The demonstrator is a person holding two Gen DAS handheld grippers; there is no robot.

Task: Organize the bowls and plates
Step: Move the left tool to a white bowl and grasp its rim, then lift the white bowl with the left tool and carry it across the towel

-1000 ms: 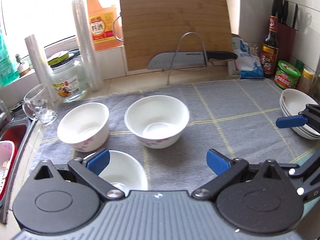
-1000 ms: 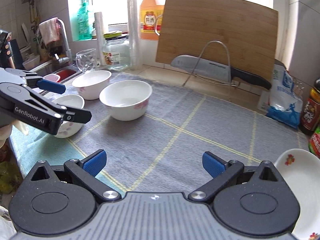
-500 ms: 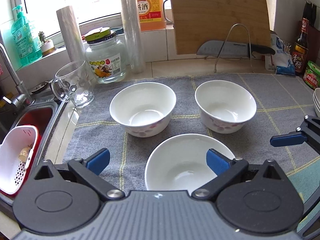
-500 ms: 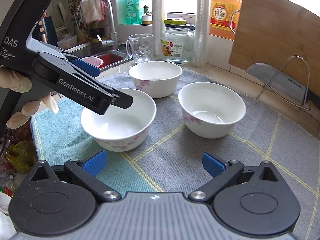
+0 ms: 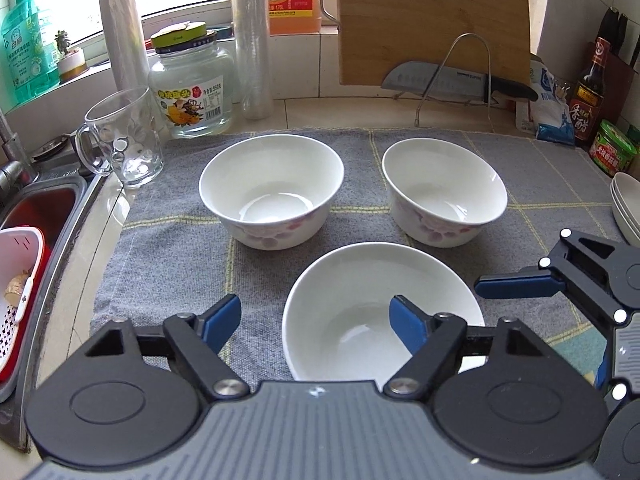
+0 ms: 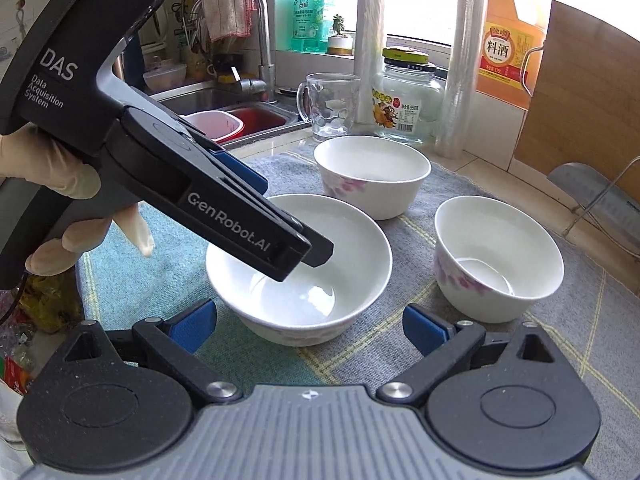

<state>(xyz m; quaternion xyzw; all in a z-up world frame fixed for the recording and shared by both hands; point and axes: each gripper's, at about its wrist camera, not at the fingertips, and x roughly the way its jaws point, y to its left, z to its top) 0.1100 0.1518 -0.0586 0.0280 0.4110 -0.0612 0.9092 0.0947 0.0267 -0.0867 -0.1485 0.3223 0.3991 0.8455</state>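
Three white bowls with pink flower prints stand on a grey cloth. In the left wrist view the near bowl (image 5: 360, 304) lies just ahead of my open left gripper (image 5: 316, 318), whose right finger hangs over the bowl's inside. The far-left bowl (image 5: 272, 190) and far-right bowl (image 5: 442, 190) stand behind it. A stack of white plates (image 5: 626, 204) sits at the right edge. In the right wrist view my open right gripper (image 6: 310, 320) faces the near bowl (image 6: 304, 280); the other two bowls (image 6: 370, 172) (image 6: 498, 256) stand beyond.
A glass mug (image 5: 122, 138), a glass jar (image 5: 192, 88) and plastic rolls stand at the back left beside the sink (image 5: 36, 204). A cutting board (image 5: 432, 20) and a knife on a wire rack (image 5: 460, 78) stand behind. Sauce bottles are at the right.
Both grippers have swung left and closed in on the near bowl. The left gripper's right finger now hangs over the bowl's inside. Both stay open.
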